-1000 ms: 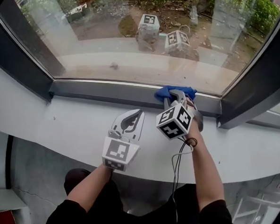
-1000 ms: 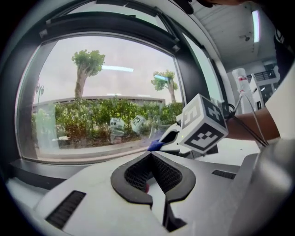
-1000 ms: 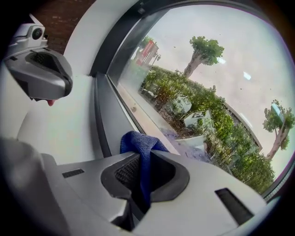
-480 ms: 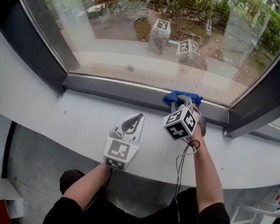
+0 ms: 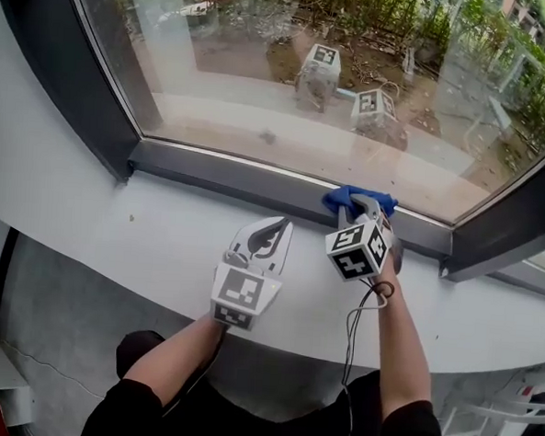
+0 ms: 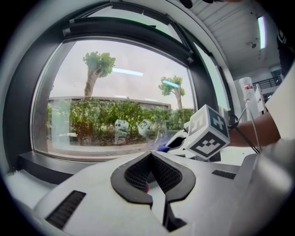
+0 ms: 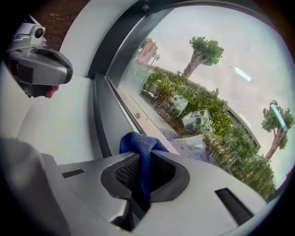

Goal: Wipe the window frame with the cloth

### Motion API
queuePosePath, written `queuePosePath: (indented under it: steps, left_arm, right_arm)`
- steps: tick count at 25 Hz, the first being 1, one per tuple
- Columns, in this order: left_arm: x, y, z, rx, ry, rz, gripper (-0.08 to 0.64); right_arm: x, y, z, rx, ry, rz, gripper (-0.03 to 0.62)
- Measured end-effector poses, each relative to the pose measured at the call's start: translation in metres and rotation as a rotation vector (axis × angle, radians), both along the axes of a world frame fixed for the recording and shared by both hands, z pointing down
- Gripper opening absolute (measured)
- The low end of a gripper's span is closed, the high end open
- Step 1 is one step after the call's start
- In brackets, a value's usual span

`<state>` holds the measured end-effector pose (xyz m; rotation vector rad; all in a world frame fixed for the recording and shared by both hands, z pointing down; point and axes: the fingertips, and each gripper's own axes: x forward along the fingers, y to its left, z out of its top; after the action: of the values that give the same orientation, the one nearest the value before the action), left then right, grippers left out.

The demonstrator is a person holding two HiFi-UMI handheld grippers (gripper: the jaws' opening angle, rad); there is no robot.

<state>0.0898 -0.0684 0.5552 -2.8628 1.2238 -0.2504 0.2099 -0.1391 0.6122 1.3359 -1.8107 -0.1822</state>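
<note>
Asking for status: where is the cloth (image 5: 347, 197) sitting?
> I'm pinching it in my right gripper (image 5: 361, 209), with the jaws closed on a blue fold. It's lying against the window frame (image 5: 229, 178), on the bottom rail near the right-hand corner.

What is the left one doing?
> My left gripper (image 5: 270, 229) is hanging over the white sill (image 5: 143, 232), jaws together with nothing in them. It's sitting just beside the right one, short of the rail.

Which way is the stroke going, you reckon?
> The rail's long axis is running left to right under the glass (image 5: 288, 112). The corner is lying just to the cloth's right, so I'm judging nearly the whole rail is lying to its left. The left gripper is nearer that stretch, but the right one is holding the cloth. I'm expecting to drag leftward along the rail, passing ahead of the left gripper.
</note>
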Motion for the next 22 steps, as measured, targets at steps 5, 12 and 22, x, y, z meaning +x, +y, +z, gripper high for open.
queuePosePath:
  steps: [5,12,22]
  left_arm:
    - [-0.006,-0.002,0.003,-0.003,0.014,-0.008,0.005]
    - [-0.017,-0.034,0.029,-0.083,-0.019,-0.035,0.005]
    - [-0.033,-0.055,0.025,-0.077,-0.048,0.05,0.005]
  right_arm:
    - [-0.024,-0.007,0.001,-0.007,-0.002,-0.025,0.023]
    - [-0.056,-0.014,-0.001,-0.005,-0.007,-0.051,0.023]
    - [-0.079,-0.019,-0.004,0.001,0.003,-0.025,0.023]
